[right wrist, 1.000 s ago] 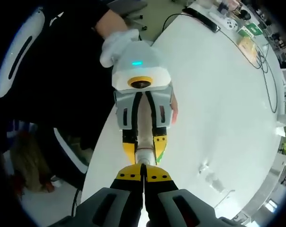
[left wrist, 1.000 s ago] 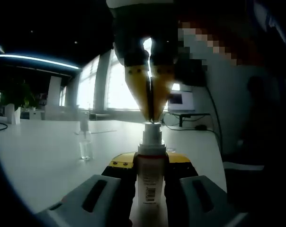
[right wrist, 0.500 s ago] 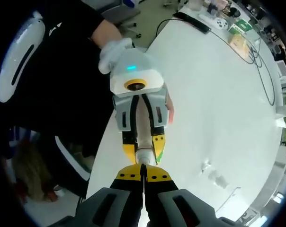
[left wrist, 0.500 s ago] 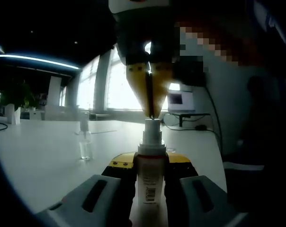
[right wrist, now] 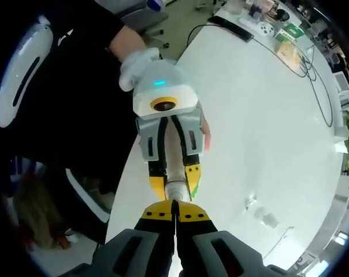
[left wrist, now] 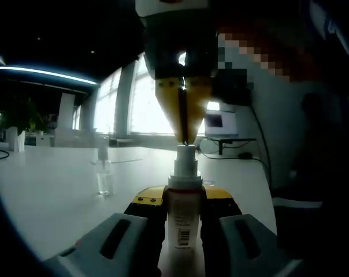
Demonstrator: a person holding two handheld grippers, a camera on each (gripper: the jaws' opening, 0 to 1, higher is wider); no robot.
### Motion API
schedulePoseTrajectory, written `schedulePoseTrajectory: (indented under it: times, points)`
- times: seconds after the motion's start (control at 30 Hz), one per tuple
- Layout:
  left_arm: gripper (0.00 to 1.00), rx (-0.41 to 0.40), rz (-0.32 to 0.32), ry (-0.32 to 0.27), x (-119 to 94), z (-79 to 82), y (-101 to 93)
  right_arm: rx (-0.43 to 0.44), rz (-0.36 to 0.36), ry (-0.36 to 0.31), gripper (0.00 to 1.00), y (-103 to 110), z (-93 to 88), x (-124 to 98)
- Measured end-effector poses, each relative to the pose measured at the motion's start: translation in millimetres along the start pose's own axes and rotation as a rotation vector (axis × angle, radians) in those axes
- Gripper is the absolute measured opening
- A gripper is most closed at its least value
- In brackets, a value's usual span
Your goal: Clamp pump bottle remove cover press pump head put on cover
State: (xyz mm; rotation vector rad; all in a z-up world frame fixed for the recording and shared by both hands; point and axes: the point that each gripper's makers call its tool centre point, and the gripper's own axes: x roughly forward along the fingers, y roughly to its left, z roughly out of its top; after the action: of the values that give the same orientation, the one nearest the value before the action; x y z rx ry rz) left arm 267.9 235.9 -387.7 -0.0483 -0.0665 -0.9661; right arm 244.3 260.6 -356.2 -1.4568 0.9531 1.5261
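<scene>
In the left gripper view a white pump bottle (left wrist: pixel 182 213) with a barcode stands upright, and my left gripper (left wrist: pixel 183 196) is shut on its body. My right gripper (left wrist: pixel 184 139) comes down from above, shut, with its yellow tips resting on top of the pump head (left wrist: pixel 185 157). The clear cover (left wrist: pixel 104 176) stands by itself on the white table (left wrist: pixel 53 196) to the left. Looking down in the right gripper view, my right gripper (right wrist: pixel 174 203) is shut just over the pump head (right wrist: pixel 174 190), with the left gripper (right wrist: pixel 174 182) clamped around the bottle (right wrist: pixel 173 151). The cover (right wrist: pixel 261 214) lies off to the right.
A gloved hand (right wrist: pixel 137 57) holds the left gripper at the table's edge (right wrist: pixel 125 173). Cables (right wrist: pixel 322 75) and small boxes (right wrist: pixel 293 40) lie at the table's far end. A monitor (left wrist: pixel 221 122) and bright windows (left wrist: pixel 148 104) are behind the bottle.
The right gripper's tips and the pump head under them have come up slightly. The left gripper and the bottle have held still.
</scene>
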Motion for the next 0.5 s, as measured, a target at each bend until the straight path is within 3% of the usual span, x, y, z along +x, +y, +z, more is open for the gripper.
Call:
schedulePoseTrajectory:
  times: [0.13,0.5]
  points:
    - [0.13,0.000,0.000,0.000,-0.1,0.0,-1.1,0.048,-0.002,0.014,0.00,-1.2,-0.1,0.2]
    - [0.13,0.000,0.000,-0.001,-0.1,-0.3,-0.4,0.050,-0.001,0.003,0.00,-0.7,-0.8,-0.1]
